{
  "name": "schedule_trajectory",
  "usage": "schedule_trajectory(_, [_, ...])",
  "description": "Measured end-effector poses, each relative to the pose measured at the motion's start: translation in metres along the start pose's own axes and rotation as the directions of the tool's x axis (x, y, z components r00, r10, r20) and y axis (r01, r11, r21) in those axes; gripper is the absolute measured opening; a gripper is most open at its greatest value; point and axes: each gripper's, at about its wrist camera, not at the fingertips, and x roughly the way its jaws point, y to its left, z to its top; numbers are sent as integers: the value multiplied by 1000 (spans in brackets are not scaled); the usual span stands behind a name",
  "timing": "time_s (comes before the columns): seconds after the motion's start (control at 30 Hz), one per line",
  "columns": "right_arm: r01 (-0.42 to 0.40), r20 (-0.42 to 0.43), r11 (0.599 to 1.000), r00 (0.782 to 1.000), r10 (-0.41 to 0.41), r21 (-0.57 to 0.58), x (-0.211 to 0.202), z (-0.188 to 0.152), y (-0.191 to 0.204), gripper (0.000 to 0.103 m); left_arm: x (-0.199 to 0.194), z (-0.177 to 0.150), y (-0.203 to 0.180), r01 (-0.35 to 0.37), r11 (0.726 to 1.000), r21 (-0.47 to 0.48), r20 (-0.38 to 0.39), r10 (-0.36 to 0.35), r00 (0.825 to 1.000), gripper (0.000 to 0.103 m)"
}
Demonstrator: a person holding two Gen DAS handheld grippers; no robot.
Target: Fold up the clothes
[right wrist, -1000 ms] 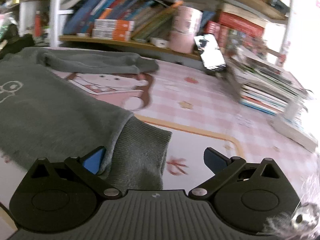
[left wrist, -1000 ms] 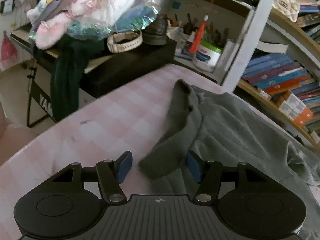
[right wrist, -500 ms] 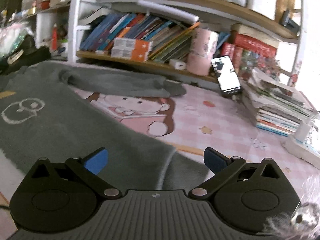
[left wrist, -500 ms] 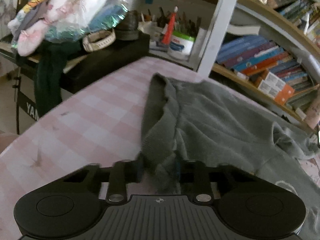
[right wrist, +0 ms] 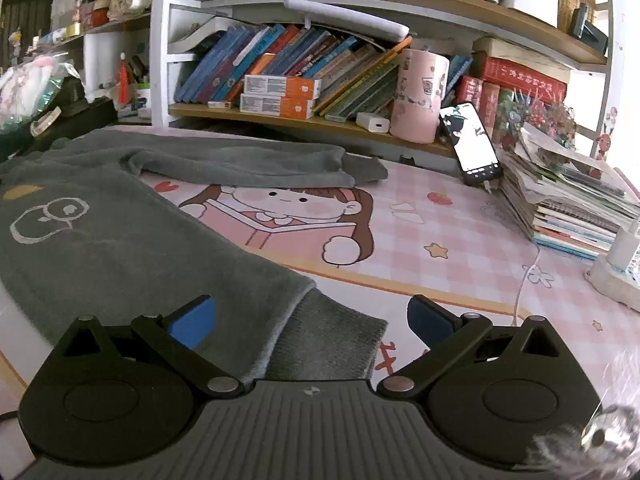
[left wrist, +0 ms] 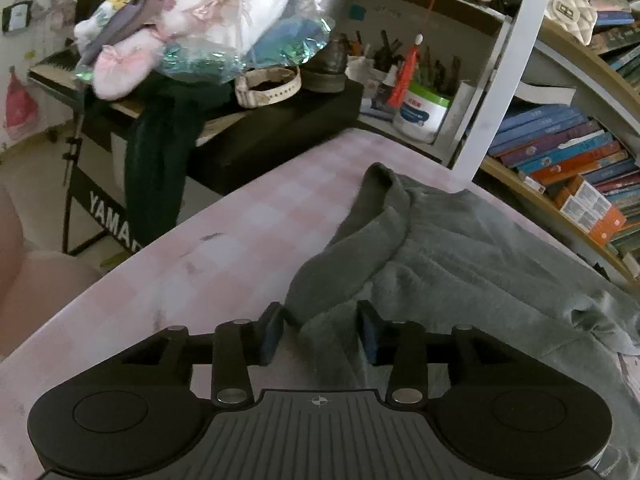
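A grey sweatshirt point(left wrist: 480, 260) lies spread on the pink checked table mat point(left wrist: 248, 240). One sleeve point(left wrist: 360, 236) runs toward me, doubled over the body. My left gripper point(left wrist: 320, 332) is shut on that sleeve's cuff, and the thick fabric fills the gap between the blue pads. In the right wrist view the sweatshirt point(right wrist: 100, 248) shows a white outline print. Its ribbed hem corner point(right wrist: 332, 340) lies between the fingers of my right gripper point(right wrist: 312, 320), which is wide open and touches nothing. The other sleeve point(right wrist: 248, 160) stretches along the back.
Bookshelves point(right wrist: 320, 72) line the far side, with a pink cup point(right wrist: 420, 96) and a propped phone point(right wrist: 476, 144). A stack of books point(right wrist: 568, 208) is at the right. Left of the table stands a keyboard stand piled with clothes point(left wrist: 200, 20).
The left fingers went from wide open around the cuff to closed on it, and the left view swung right, then back. The right gripper stayed open and rose back from the hem.
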Motion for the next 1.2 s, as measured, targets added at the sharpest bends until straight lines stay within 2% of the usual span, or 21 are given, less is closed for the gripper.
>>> schedule_trajectory(0.13, [35,-39,999,999,-34,15,9,-3,-5,103,-5,-5,6,71,995,-65,-20,-72,997,41])
schedule_trajectory(0.2, [45,-67,999,997,-44,15,14,-8,-5,103,-5,-7,14,127,981,-146,-17,-131,991,41])
schedule_trajectory(0.3, [34,-85,999,996,-30,42,13,-13,-8,103,2,-5,21,152,966,-208,-13,-158,987,34])
schedule_trajectory(0.33, [29,-89,998,996,-24,53,12,-15,-9,103,4,-4,24,156,962,-223,-12,-163,987,19])
schedule_trajectory(0.37, [25,-91,998,996,-19,63,10,-16,-10,103,6,-2,25,155,962,-227,-8,-161,987,14])
schedule_trajectory(0.43, [17,-95,997,995,-10,71,7,-18,-9,103,7,2,25,142,968,-208,7,-144,990,14])
schedule_trajectory(0.57, [-52,-93,997,994,56,50,4,-18,5,103,10,10,25,115,978,-172,38,-110,993,14])
schedule_trajectory(0.63, [-51,-87,998,995,54,38,4,-18,10,103,11,13,26,102,983,-155,46,-96,994,14])
schedule_trajectory(0.73, [-18,-84,998,996,23,58,7,-17,4,103,14,10,29,99,983,-155,28,-96,995,14])
schedule_trajectory(0.87, [105,-73,992,992,-100,71,11,-15,-7,103,11,2,26,131,982,-139,13,-131,991,15])
schedule_trajectory(1.0, [146,-74,988,987,-142,51,12,-14,-6,103,7,-2,20,130,986,-106,10,-130,991,15])
schedule_trajectory(1.17, [100,-41,993,994,-98,54,4,-10,-5,103,3,-3,16,100,992,-80,33,-97,995,15])
schedule_trajectory(1.2, [99,-44,994,994,-97,52,5,-10,-4,103,-2,-4,10,88,995,-44,57,-85,995,14])
